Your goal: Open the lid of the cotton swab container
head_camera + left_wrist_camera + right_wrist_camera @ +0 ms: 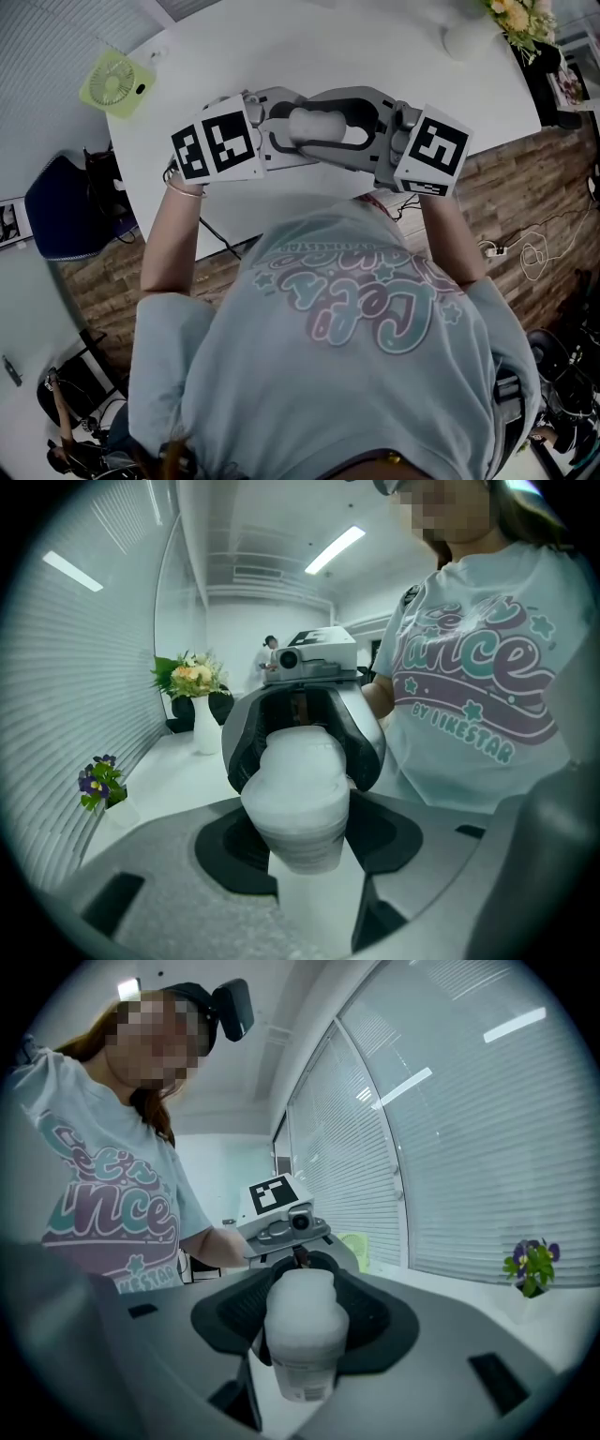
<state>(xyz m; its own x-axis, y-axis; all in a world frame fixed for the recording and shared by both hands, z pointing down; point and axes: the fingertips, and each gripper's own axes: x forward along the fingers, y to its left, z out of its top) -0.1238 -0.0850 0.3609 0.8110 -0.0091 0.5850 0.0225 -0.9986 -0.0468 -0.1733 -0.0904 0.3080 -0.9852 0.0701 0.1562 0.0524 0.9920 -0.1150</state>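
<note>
Pale blue short-sleeved T-shirt [356, 319], pastel pink-teal lettering, stars. Thin bracelet [185, 190], left wrist. Grey shells, black-white marker cubes [216, 141] on left gripper [305, 841], right gripper [302, 1321].

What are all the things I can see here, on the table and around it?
cotton swab container: one, frosted white, held between both grippers
table: one, white, before the person
fan: one, light green, table's left corner
vase of flowers: one, white vase, yellow blooms, table's far right
potted flower: one, purple, beside the window blinds
cables: several, white, floor at right
left gripper: one, grey, fingers shut on the container
right gripper: one, grey, fingers shut on the container's other end
</note>
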